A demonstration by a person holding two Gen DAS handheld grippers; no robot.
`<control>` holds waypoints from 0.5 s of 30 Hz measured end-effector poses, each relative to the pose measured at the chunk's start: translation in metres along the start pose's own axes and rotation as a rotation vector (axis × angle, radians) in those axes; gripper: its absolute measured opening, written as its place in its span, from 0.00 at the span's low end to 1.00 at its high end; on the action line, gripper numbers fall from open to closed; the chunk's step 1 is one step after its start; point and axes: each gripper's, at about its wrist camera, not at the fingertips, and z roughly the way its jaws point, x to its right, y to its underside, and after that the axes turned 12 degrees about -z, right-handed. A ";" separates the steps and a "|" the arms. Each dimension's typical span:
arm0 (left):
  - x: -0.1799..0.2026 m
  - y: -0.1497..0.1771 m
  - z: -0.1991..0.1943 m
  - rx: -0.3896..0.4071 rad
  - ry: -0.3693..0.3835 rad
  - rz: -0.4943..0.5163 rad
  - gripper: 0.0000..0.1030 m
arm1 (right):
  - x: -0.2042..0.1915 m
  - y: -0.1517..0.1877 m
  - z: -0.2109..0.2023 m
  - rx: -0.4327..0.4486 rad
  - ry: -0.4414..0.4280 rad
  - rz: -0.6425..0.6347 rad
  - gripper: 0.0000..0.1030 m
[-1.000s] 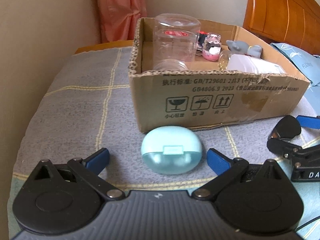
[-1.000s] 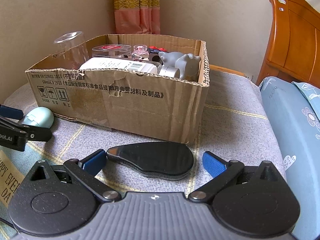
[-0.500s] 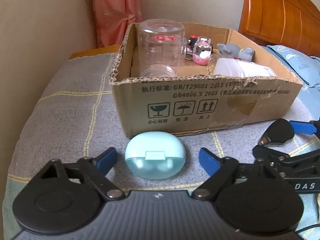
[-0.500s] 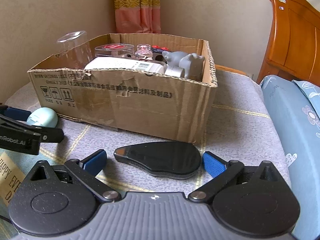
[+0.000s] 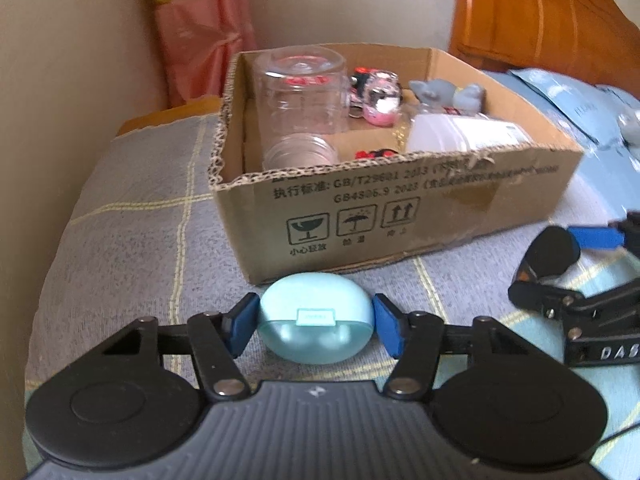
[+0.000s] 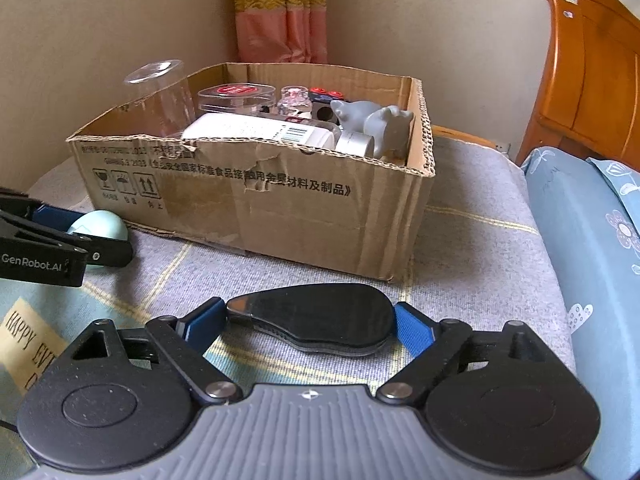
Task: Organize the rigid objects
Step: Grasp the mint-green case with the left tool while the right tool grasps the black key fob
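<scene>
My left gripper (image 5: pixel 314 326) is shut on a light blue oval case (image 5: pixel 316 322), which rests on the grey checked cloth in front of the cardboard box (image 5: pixel 400 216). My right gripper (image 6: pixel 308 326) is shut on a flat black teardrop-shaped object (image 6: pixel 320 324), low over the cloth in front of the box (image 6: pixel 280 208). The right wrist view shows the blue case (image 6: pixel 100 226) at the left, half hidden by the left gripper's fingers (image 6: pixel 60 240). The left wrist view shows the black object (image 5: pixel 552 250) at the right.
The box holds clear plastic jars (image 5: pixel 300 92), a white bottle (image 6: pixel 256 130), a grey animal figure (image 6: pixel 372 120) and small trinkets (image 5: pixel 380 98). A blue pillow (image 6: pixel 592 216) lies on the right, a wooden headboard (image 6: pixel 588 76) behind it. A wall and curtain (image 6: pixel 280 12) stand behind the box.
Both grippers have closed: the left one onto the blue case, the right one onto the black object. The left wrist view now looks down into the box from higher up.
</scene>
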 end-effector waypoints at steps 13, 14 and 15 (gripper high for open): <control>0.012 -0.003 -0.027 -0.040 0.081 0.187 0.59 | 0.010 -0.016 -0.034 0.022 -0.072 -0.070 0.90; 0.013 -0.004 -0.030 -0.042 0.089 0.192 0.58 | 0.010 -0.017 -0.036 0.023 -0.070 -0.075 0.90; 0.014 -0.006 -0.033 -0.044 0.098 0.197 0.59 | 0.010 -0.018 -0.038 0.024 -0.068 -0.083 0.90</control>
